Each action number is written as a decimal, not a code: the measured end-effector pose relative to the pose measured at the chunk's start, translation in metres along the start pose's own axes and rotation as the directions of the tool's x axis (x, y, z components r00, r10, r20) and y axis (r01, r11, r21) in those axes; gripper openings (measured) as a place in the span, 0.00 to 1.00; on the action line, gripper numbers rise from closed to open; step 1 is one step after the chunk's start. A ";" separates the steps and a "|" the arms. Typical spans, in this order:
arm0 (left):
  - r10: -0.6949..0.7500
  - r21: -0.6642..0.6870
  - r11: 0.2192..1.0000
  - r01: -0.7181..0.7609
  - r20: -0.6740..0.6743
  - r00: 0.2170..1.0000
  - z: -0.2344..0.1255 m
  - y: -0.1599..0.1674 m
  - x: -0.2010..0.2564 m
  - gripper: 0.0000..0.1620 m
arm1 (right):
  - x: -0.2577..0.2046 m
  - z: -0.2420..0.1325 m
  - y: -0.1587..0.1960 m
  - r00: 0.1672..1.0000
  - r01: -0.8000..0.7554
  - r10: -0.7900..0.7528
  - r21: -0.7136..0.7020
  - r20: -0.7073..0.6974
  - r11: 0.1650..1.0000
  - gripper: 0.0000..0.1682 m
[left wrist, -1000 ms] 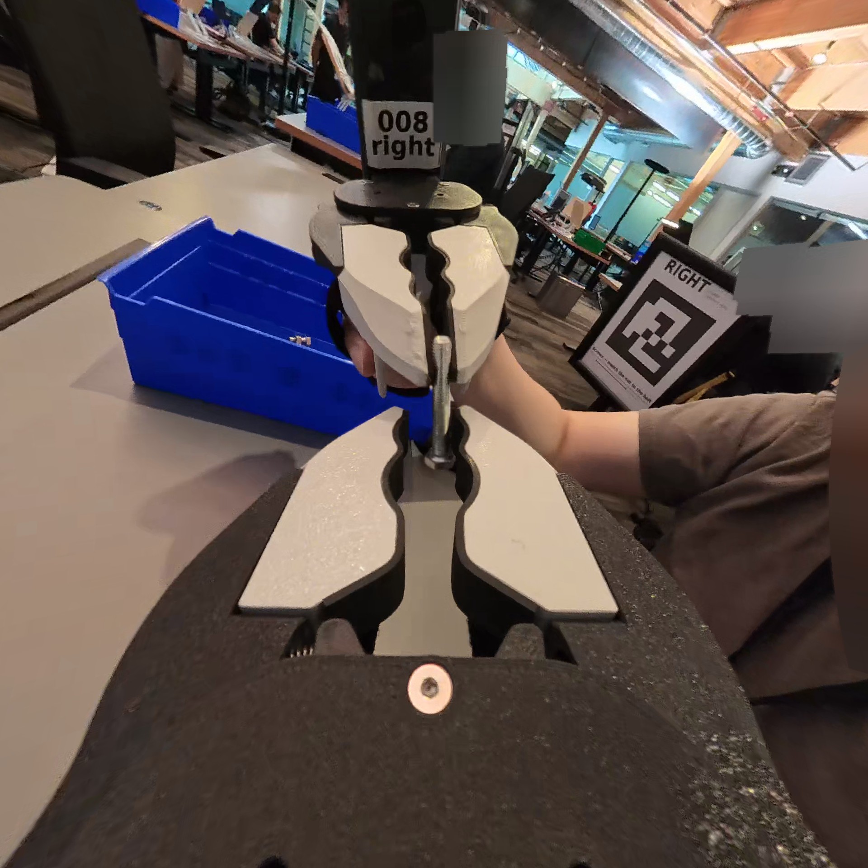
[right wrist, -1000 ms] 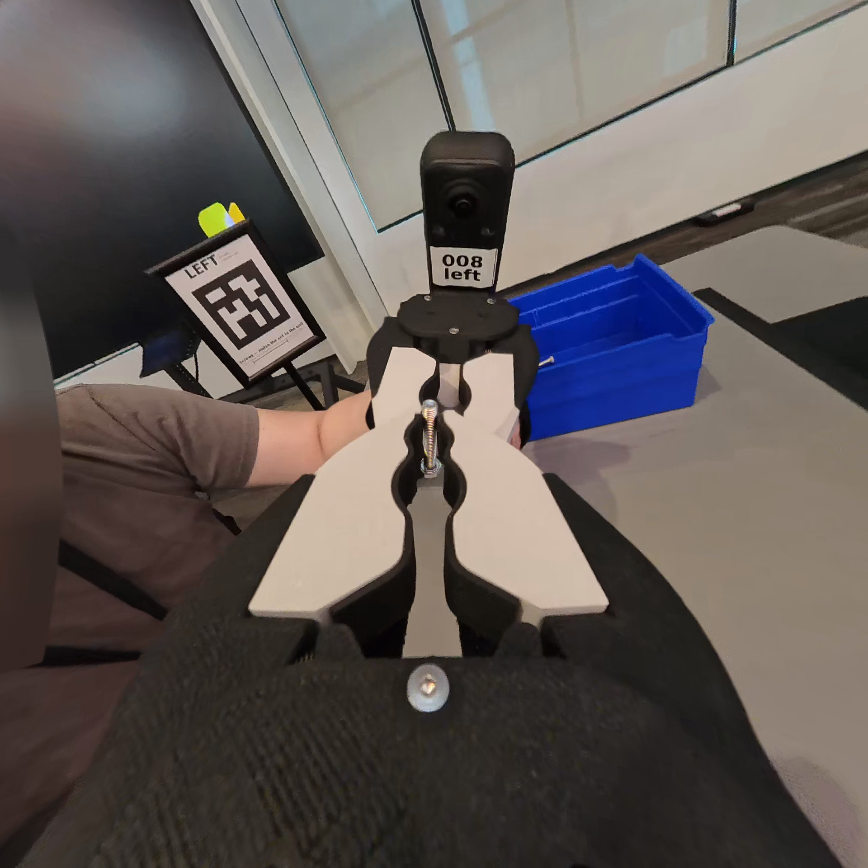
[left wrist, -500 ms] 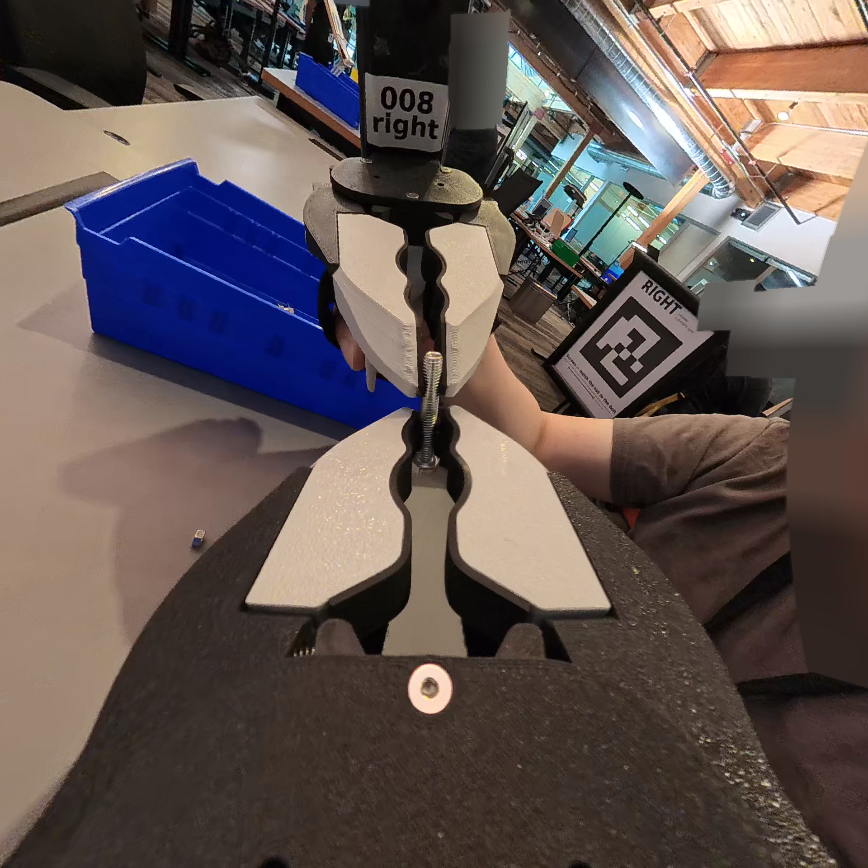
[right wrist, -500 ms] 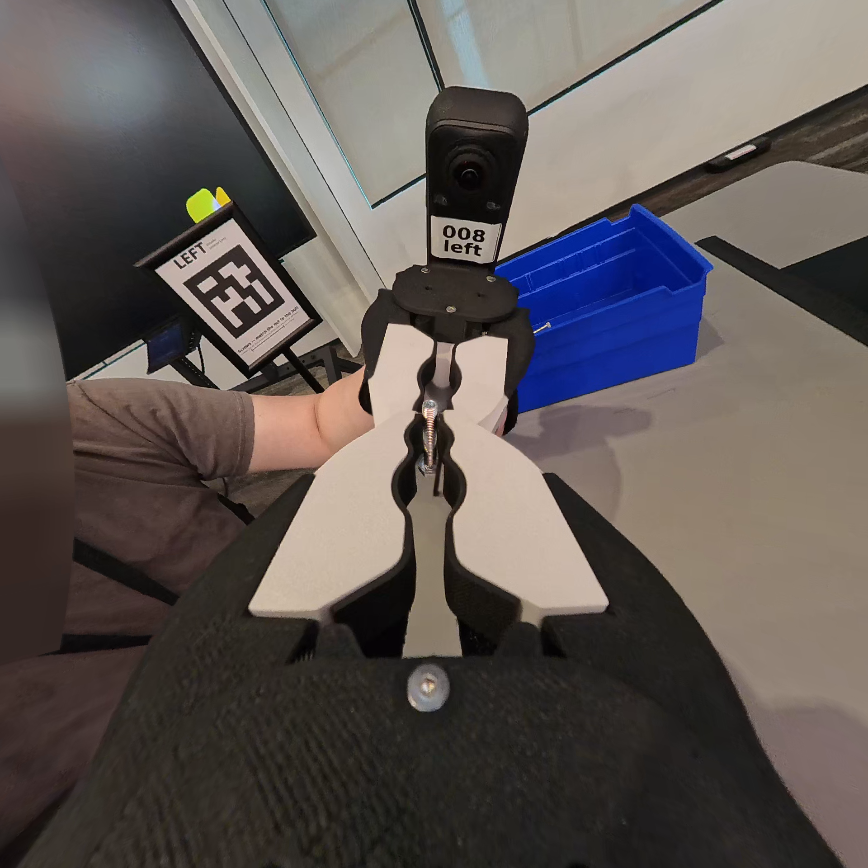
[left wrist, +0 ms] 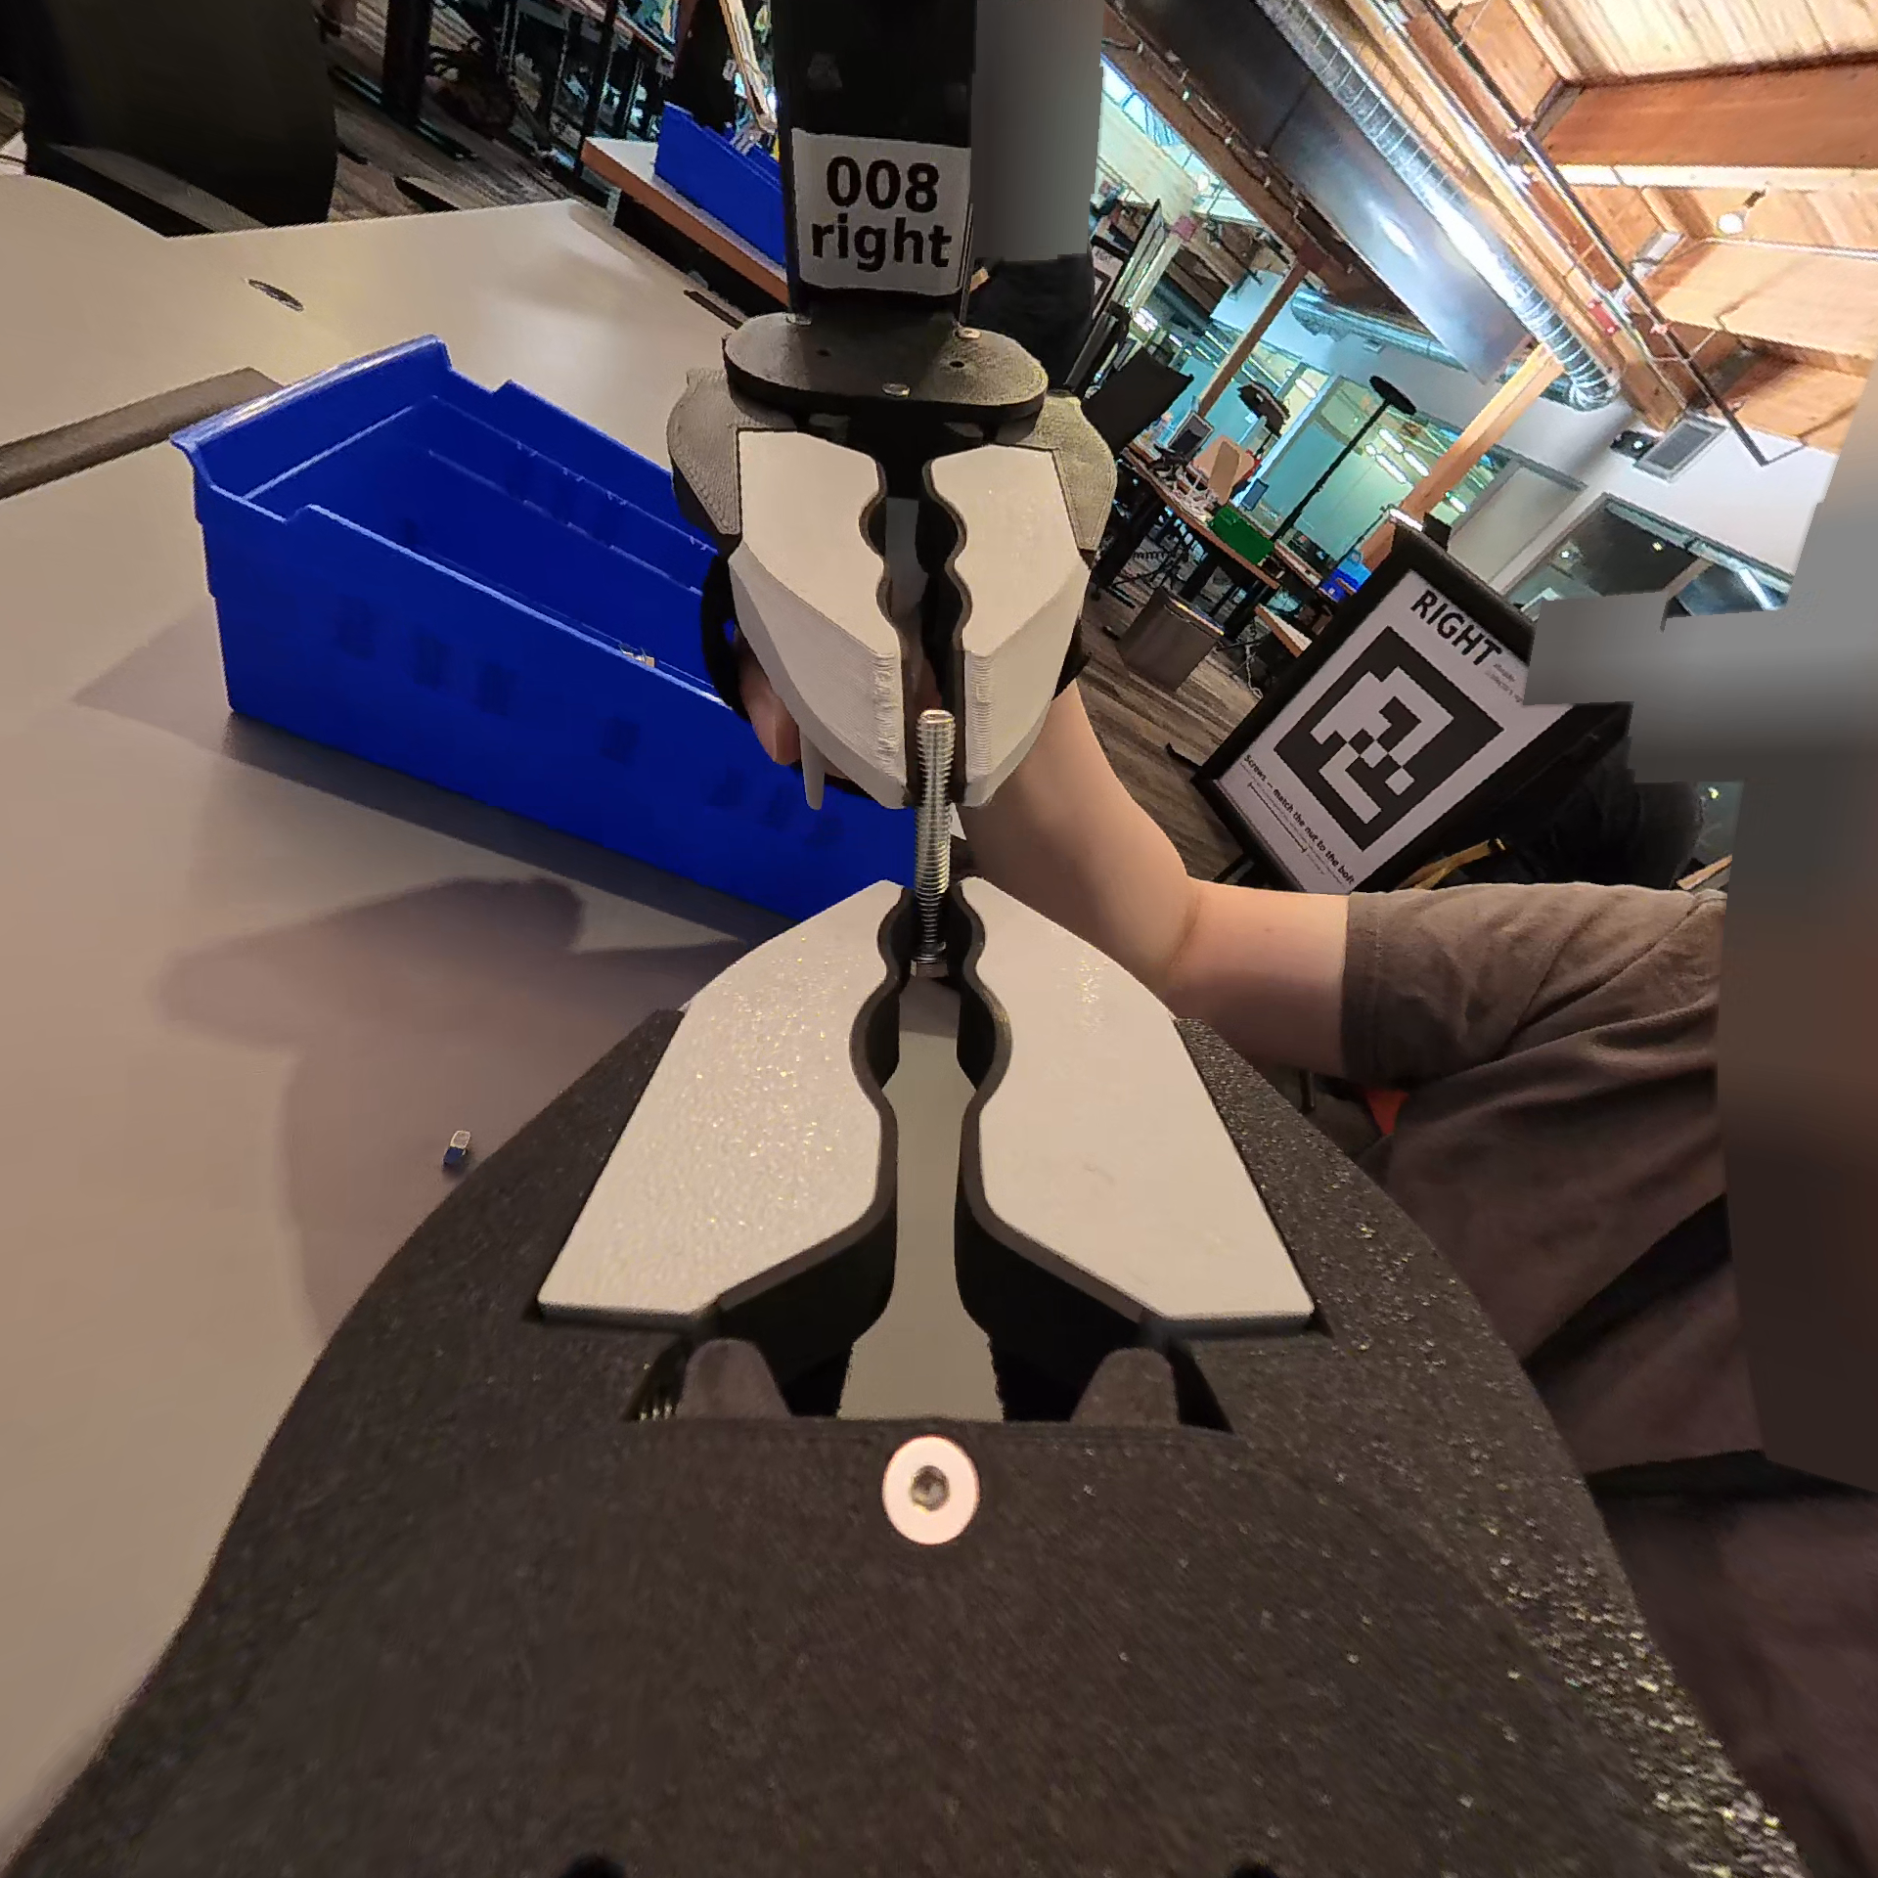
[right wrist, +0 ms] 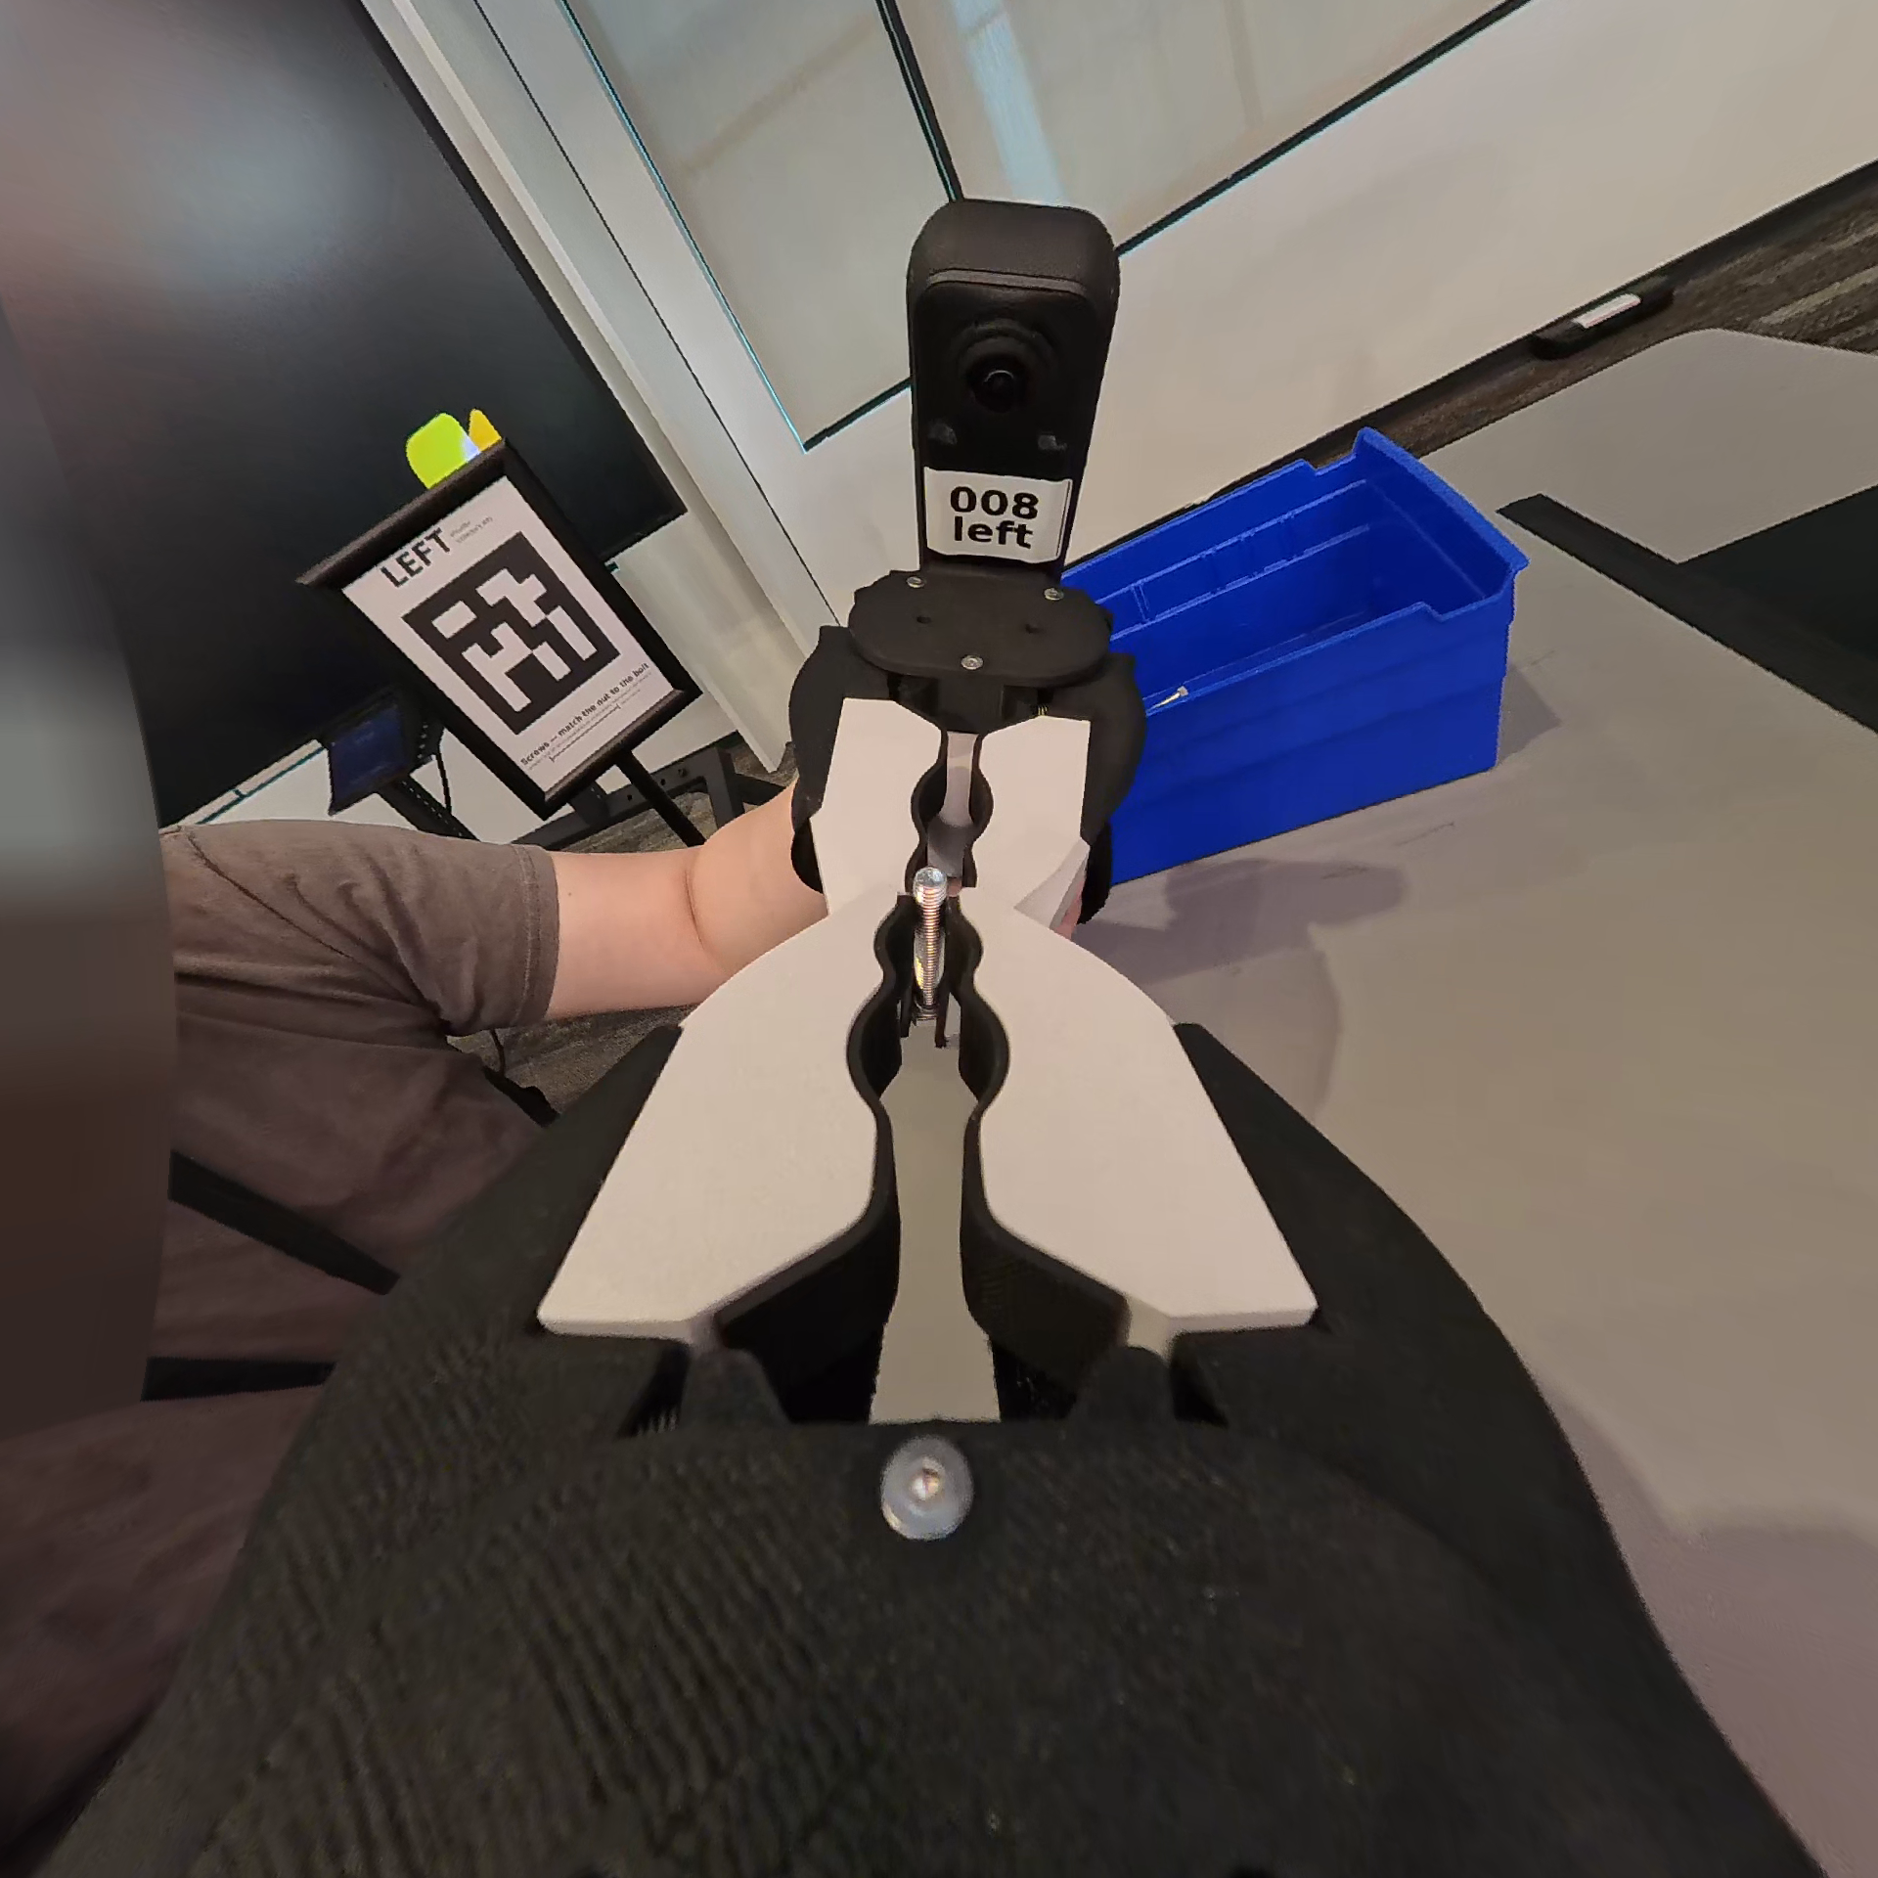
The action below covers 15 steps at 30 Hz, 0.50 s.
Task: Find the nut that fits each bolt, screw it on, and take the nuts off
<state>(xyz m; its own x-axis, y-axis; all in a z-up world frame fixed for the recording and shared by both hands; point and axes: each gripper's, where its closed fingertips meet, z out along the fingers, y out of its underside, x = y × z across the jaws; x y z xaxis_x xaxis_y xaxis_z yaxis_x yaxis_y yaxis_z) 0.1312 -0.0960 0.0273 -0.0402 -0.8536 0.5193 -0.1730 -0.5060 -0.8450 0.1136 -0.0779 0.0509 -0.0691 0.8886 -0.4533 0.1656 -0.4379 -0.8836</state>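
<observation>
A silver bolt point(left wrist: 933, 813) spans between my two grippers, which face each other tip to tip above the grey table point(left wrist: 305, 1016). My left gripper point(left wrist: 933, 889) is shut on the bolt's wider near end. My right gripper point(left wrist: 933, 803) points back at it, shut around the threaded far end, whose tip shows between its fingers. In the right wrist view the bolt point(right wrist: 925, 940) lies in the gap of my right gripper point(right wrist: 930, 904), its far end at the left gripper point(right wrist: 945, 876). I cannot tell whether a nut sits on the thread. A small nut-like piece point(left wrist: 457, 1148) lies on the table.
A blue bin point(left wrist: 427, 610) stands on the table behind the grippers and holds a small bolt point(left wrist: 638, 655); the bin also shows in the right wrist view point(right wrist: 1321, 691). A person's forearm point(left wrist: 1169, 915) reaches in from the right. Marker signs on stands point(left wrist: 1372, 742) point(right wrist: 508, 661) are off the table. My left and right fingertips are right by each other.
The right gripper has drawn back along the bolt, so the threaded tip now shows between its fingers. The left view has shifted, bringing the small nut-like piece on the table into view.
</observation>
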 end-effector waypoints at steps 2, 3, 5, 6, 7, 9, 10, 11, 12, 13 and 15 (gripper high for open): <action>0.002 -0.002 1.000 -0.002 0.001 1.000 0.000 0.001 0.000 0.03 | 0.000 0.000 0.000 1.000 -0.002 0.002 -0.001 0.002 1.000 0.04; 0.003 -0.002 1.000 -0.003 0.002 1.000 0.000 0.001 0.000 0.03 | 0.000 0.001 0.000 1.000 0.000 0.000 -0.002 0.003 1.000 0.04; -0.005 -0.003 1.000 0.005 -0.005 1.000 0.000 0.001 0.001 0.03 | -0.001 0.001 0.000 1.000 0.004 -0.004 -0.002 0.006 1.000 0.04; -0.009 0.000 1.000 0.009 -0.005 1.000 0.000 0.001 0.000 0.03 | 0.000 0.001 0.000 1.000 0.006 -0.006 -0.002 0.003 1.000 0.04; -0.013 0.002 1.000 0.013 -0.006 1.000 0.000 0.001 0.000 0.03 | 0.000 0.001 0.000 1.000 0.007 -0.007 -0.002 0.001 1.000 0.04; -0.014 0.000 1.000 0.014 -0.007 1.000 0.000 0.001 0.000 0.03 | 0.000 0.001 0.000 1.000 0.011 -0.011 -0.002 0.001 1.000 0.04; -0.010 0.004 1.000 0.010 0.000 1.000 0.000 0.001 0.000 0.03 | 0.000 0.001 0.000 1.000 0.015 -0.015 0.002 -0.002 1.000 0.04; -0.005 0.008 1.000 0.005 0.000 1.000 -0.001 0.000 0.000 0.03 | 0.000 0.002 -0.001 1.000 0.022 -0.022 0.009 -0.003 1.000 0.04; -0.002 0.015 1.000 0.002 0.001 1.000 -0.001 -0.001 0.000 0.03 | 0.000 0.002 -0.002 1.000 0.030 -0.030 0.019 -0.005 0.999 0.04; -0.002 0.018 1.000 0.002 0.011 1.000 -0.002 -0.002 -0.001 0.03 | 0.000 0.002 -0.005 0.999 0.035 -0.035 0.037 -0.011 0.999 0.08; 0.009 0.021 1.000 -0.009 0.021 1.000 -0.003 -0.002 -0.002 0.03 | -0.001 -0.001 -0.014 0.999 0.048 -0.046 0.084 -0.021 0.995 0.17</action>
<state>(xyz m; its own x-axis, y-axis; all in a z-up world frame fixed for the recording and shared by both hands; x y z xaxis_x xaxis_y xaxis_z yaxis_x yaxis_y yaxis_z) 0.1283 -0.0924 0.0282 -0.0215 -0.8605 0.5090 -0.1519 -0.5004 -0.8524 0.1124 -0.0727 0.0635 -0.0555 0.9107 -0.4094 0.0787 -0.4048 -0.9110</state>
